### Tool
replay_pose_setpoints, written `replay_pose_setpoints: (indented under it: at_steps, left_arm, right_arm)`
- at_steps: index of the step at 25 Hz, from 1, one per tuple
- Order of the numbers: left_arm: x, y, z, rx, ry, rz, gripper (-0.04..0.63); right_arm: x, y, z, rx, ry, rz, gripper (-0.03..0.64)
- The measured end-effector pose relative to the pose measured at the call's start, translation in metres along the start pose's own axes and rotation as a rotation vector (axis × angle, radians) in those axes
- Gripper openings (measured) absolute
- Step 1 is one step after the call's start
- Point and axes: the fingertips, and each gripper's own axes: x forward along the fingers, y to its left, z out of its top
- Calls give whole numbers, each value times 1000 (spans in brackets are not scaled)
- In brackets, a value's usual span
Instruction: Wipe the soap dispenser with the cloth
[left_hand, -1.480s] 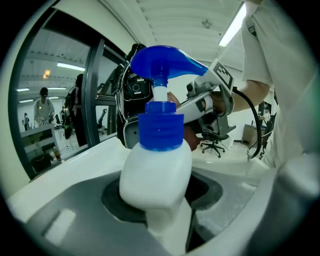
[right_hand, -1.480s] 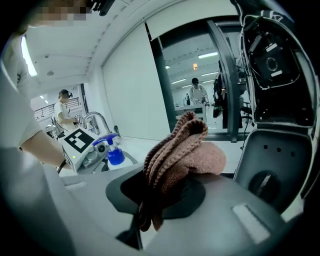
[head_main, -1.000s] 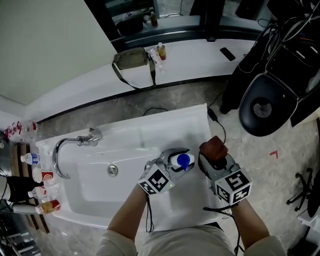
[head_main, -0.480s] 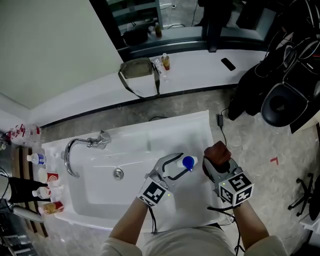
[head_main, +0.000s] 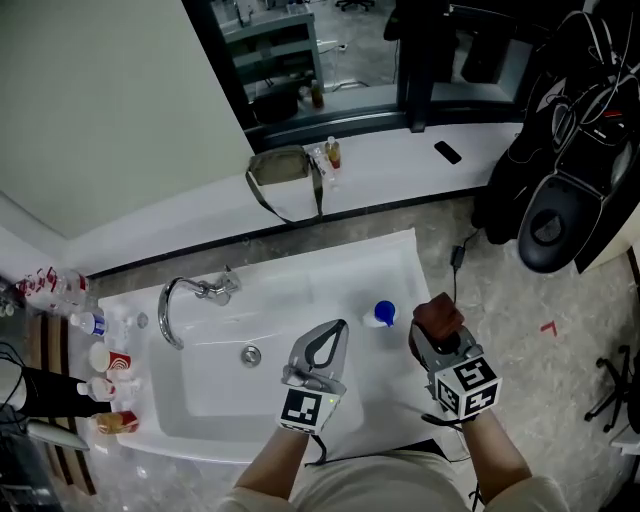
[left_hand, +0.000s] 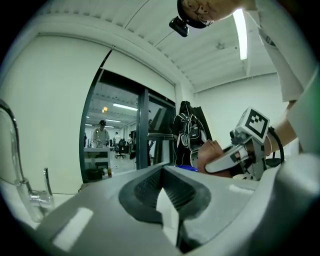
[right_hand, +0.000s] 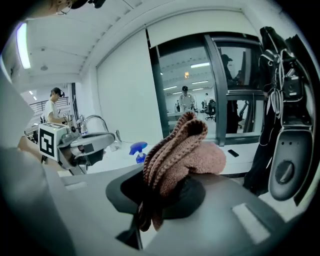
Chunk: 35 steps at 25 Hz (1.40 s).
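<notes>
Two jaws of the right gripper (head_main: 440, 334) are pinching a brown knitted cloth (head_main: 437, 313), which is bulging up from between the pads as a folded wad in the right gripper view. The left gripper (head_main: 339, 327) is holding nothing; its jaws are pressing together at the tips, with only a thin slit showing lower down between the pads in the left gripper view. Both grippers are hovering at the lower middle of the head view, the left one over the right part of the basin and the right one over the sink's right edge.

The soap dispenser (head_main: 381, 314), a white bottle with a blue pump head, is standing upright on the flat white deck of the sink (head_main: 330, 262), to the right of the basin. In the head view it is sitting between the two grippers and slightly above them, touching neither. In the right gripper view its blue pump is showing just left of the cloth.

A chrome faucet (head_main: 186, 296) is arching over the basin's left end, above the drain (head_main: 250, 355). Small bottles (head_main: 100, 360) are crowding the far left edge. Toward the top, a bag (head_main: 283, 172) and a dark phone (head_main: 447, 152) are lying on a white ledge (head_main: 390, 165).
</notes>
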Motion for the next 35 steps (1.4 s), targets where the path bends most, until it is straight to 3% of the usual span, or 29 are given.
replay_pose_setpoints:
  at_steps: [6,15,26,35]
  left_arm:
    - [-26,-8,6,-7,21,49,0]
    - [-97,-56,25,5,-18,110,0]
    - [-216,-204,42,-10,-54,210,0]
    - [-282,-294,45,-8,-17,216,0]
  right_arm:
    - [-15,21,-10,-27,-37,-53,81]
    - [-76,76,-35,-96,-83,-25,81]
    - [-220,140,-116,-119,-74,53,81]
    - [-323,181,-149,-120,-102,83,80]
